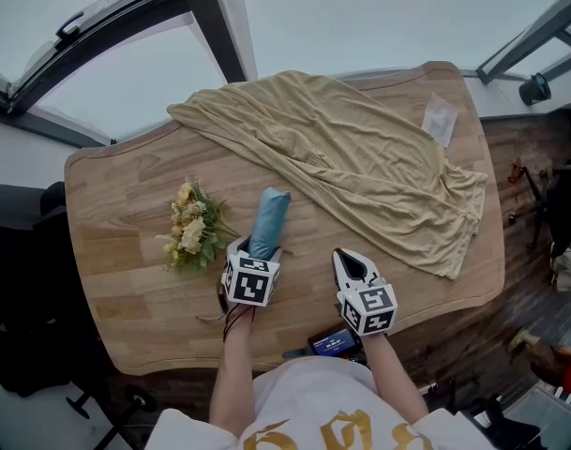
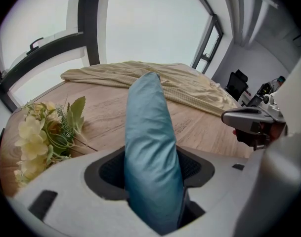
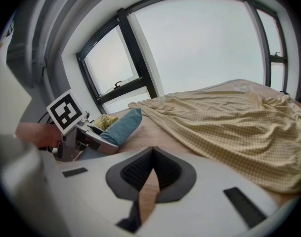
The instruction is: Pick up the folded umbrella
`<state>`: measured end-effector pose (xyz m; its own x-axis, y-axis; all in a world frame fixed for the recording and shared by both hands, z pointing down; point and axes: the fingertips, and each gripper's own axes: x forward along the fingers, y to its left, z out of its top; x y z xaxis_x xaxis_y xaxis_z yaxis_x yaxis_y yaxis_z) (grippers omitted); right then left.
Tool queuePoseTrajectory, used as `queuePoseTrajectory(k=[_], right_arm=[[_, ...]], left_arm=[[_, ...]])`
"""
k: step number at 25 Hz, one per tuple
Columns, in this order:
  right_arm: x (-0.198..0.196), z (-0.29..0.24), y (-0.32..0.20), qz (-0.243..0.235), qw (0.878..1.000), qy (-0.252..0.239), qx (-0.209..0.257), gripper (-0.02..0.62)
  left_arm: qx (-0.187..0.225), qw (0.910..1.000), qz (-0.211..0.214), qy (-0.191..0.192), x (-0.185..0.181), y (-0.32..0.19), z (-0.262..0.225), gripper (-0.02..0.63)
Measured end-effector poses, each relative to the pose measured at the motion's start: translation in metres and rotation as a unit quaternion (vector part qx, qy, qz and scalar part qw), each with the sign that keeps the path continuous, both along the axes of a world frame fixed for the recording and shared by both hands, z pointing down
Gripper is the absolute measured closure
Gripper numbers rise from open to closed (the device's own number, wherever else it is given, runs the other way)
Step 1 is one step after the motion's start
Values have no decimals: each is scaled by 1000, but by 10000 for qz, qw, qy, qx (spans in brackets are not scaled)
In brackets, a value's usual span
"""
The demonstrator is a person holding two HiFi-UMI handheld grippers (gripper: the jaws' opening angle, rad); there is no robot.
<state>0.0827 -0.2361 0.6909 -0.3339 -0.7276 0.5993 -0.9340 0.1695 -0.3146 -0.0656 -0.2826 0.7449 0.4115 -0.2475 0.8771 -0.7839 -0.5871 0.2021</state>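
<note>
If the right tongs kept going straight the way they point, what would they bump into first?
Probably the bare wooden table, since the right tongs tilt downward at it. The yellow cloth lies just beyond, so it might be that instead; depth is hard to judge.

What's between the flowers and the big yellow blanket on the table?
The blue folded fabric umbrella lies there, between the cream and yellow flower bunch and the tan crumpled cloth. The head view shows it best.

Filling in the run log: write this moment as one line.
left gripper: shut on umbrella | right gripper: shut, empty | flowers: left of umbrella | cloth: spread behind
</note>
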Motion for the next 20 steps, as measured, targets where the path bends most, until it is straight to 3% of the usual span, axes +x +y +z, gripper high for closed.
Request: queuePoseTrajectory(k=[20], right_arm=[[7, -11, 0, 73, 9999, -36, 127, 584]], left_arm=[[174, 9996, -115, 197, -3, -3, -15, 316]])
